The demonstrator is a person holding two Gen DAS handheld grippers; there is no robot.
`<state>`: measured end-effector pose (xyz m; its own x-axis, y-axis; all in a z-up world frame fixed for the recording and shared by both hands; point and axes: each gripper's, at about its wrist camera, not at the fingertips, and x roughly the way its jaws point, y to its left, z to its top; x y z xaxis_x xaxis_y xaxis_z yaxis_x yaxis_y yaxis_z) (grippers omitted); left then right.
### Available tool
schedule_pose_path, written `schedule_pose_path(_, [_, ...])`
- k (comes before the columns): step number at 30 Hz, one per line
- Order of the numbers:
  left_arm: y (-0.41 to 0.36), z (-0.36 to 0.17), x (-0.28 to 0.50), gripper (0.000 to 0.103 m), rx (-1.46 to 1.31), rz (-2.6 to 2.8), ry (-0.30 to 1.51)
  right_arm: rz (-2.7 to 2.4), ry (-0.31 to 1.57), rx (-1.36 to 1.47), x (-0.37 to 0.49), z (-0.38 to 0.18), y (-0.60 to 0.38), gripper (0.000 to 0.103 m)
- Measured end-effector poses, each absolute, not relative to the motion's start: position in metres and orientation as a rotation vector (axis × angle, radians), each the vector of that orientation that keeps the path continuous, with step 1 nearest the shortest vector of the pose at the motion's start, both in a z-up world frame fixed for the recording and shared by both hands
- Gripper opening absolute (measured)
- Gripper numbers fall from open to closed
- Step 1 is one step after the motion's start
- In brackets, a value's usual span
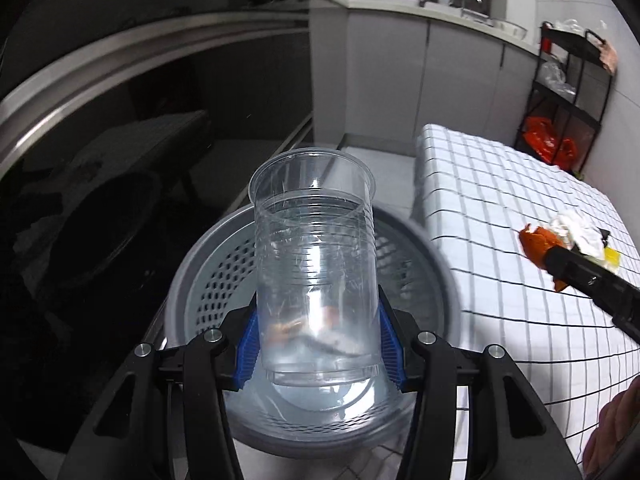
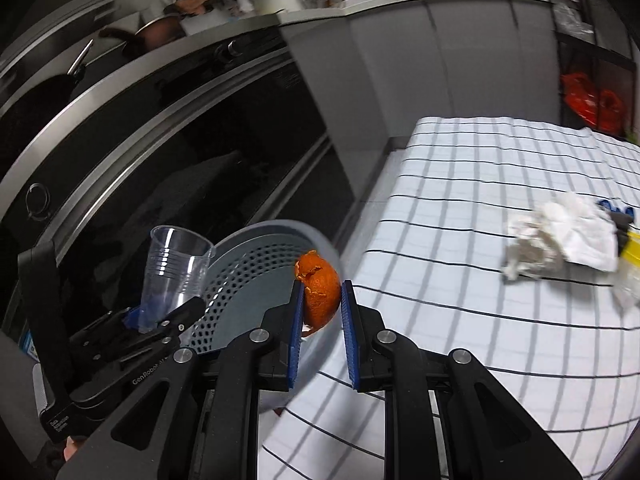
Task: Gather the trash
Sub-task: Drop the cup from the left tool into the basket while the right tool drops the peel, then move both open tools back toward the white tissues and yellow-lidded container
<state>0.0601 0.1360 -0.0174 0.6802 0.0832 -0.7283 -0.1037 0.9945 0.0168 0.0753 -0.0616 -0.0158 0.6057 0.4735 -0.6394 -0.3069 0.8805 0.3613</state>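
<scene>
Together, left gripper (image 1: 318, 344) jaws clamp one clear cup (image 1: 314, 248) over one grey basket (image 1: 224, 264), right gripper (image 2: 320, 300) jaws pinch one orange peel (image 2: 319, 294).

My clear plastic cup (image 1: 316, 264) looks glossy and scuffed, over a matt grey perforated plastic bin (image 1: 208, 280). The orange peel (image 2: 319, 292) is rough; checked cloth (image 2: 480, 184) covers the worktop, with crumpled paper tissue (image 2: 560, 236).

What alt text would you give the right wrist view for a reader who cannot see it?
The right gripper pinches a curled piece of orange peel between its blue-padded fingers, beside a grey perforated plastic bin. To its left, the left gripper holds a clear plastic cup near the bin, and crumpled white tissue lies on the white checked tablecloth.
</scene>
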Motion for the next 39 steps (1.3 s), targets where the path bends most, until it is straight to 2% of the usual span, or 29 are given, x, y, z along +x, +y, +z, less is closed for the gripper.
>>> schedule_pose_path(8, [0.165,-0.030,0.065,0.050,-0.045,0.129,0.874,0.547,0.869,0.201,0.098,-0.035,-0.008,0.018])
schedule_pose_path(23, [0.193,-0.039,0.071,0.054,-0.076,0.145,0.916,0.604,0.926,0.168,0.121,-0.060,0.029,0.020])
schedule_pose_path(24, [0.193,-0.038,0.071,0.054,-0.075,0.146,0.917,0.605,0.923,0.168,0.121,-0.061,0.030,0.022])
schedule_pose_path(26, [0.193,-0.038,0.071,0.060,-0.074,0.151,0.915,0.606,0.915,0.174,0.120,-0.060,0.029,0.036])
schedule_pose_path(27, [0.194,-0.037,0.070,0.064,-0.075,0.154,0.913,0.604,0.909,0.179,0.120,-0.059,0.025,0.046])
schedule_pose_path(28, [0.195,-0.037,0.070,0.066,-0.079,0.156,0.910,0.601,0.900,0.185,0.120,-0.058,0.024,0.049])
schedule_pose_path(31, [0.196,-0.036,0.069,0.069,-0.083,0.162,0.905,0.600,0.892,0.193,0.119,-0.056,0.021,0.049])
schedule_pose_path(39, [0.193,-0.034,0.067,0.070,-0.072,0.166,0.897,0.598,0.887,0.191,0.116,-0.054,0.019,0.049])
